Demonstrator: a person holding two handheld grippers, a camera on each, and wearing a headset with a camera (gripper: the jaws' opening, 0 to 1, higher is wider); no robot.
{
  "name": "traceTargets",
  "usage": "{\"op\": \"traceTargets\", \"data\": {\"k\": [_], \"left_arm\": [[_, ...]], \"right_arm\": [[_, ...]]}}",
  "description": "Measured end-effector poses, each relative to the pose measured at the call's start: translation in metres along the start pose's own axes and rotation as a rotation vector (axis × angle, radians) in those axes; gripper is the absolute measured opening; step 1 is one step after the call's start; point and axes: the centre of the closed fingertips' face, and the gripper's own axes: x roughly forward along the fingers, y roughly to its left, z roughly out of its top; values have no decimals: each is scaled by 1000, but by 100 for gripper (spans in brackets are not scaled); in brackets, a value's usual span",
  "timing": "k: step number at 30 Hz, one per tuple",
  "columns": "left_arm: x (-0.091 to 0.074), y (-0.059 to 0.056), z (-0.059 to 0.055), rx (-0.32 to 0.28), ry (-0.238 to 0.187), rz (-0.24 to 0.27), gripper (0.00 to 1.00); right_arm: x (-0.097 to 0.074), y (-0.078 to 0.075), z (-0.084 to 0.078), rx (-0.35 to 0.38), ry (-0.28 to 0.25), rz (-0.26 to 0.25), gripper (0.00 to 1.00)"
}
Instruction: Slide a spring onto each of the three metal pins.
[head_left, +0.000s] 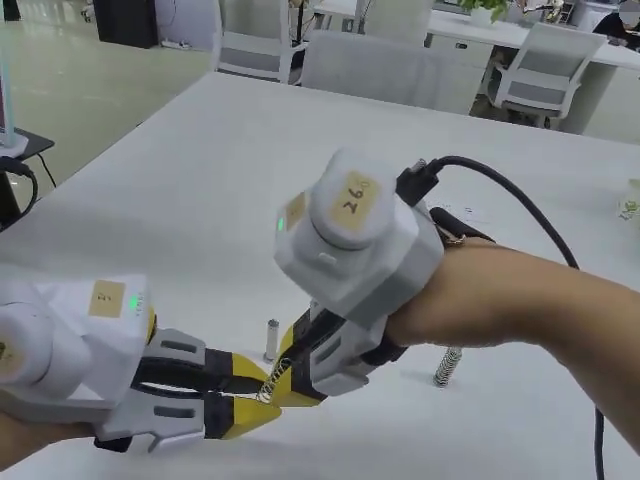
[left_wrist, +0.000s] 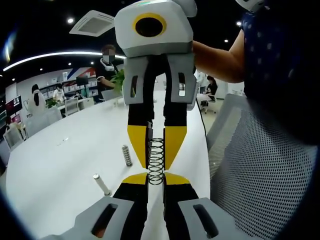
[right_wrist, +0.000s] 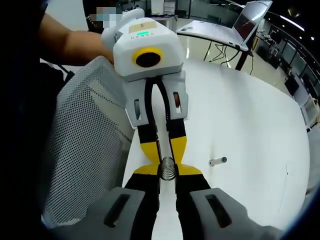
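A small steel spring (head_left: 272, 381) hangs just above the white table (head_left: 200, 200), pinched from both sides. My left gripper (head_left: 262, 402) comes in from the lower left and is shut on one end. My right gripper (head_left: 292, 383) reaches down from the right, shut on the other end. In the left gripper view the spring (left_wrist: 156, 159) runs from my own tips (left_wrist: 155, 178) up into the right gripper's yellow tips (left_wrist: 156, 145). The right gripper view shows the spring (right_wrist: 168, 168) end-on between my own tips (right_wrist: 168, 172). A bare metal pin (head_left: 271, 338) stands just behind. Another pin carries a spring (head_left: 447, 365).
A black cable (head_left: 520, 205) loops from the right gripper over the person's forearm (head_left: 520, 300). Grey office chairs (head_left: 535, 70) stand along the table's far edge. A mesh chair back (right_wrist: 85, 135) is close to the table's near edge.
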Motion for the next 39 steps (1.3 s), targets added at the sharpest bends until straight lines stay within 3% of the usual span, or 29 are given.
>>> {"op": "traceTargets", "data": {"k": [17, 26, 39], "left_arm": [[3, 0, -3, 10, 12, -10, 3], [1, 0, -8, 2, 15, -7, 8], [-5, 7, -16, -36, 17, 48, 26]], "right_arm": [[3, -1, 1, -25, 31, 2, 8], [3, -3, 1, -40, 44, 2, 8], [3, -8, -4, -32, 57, -5, 8]]}}
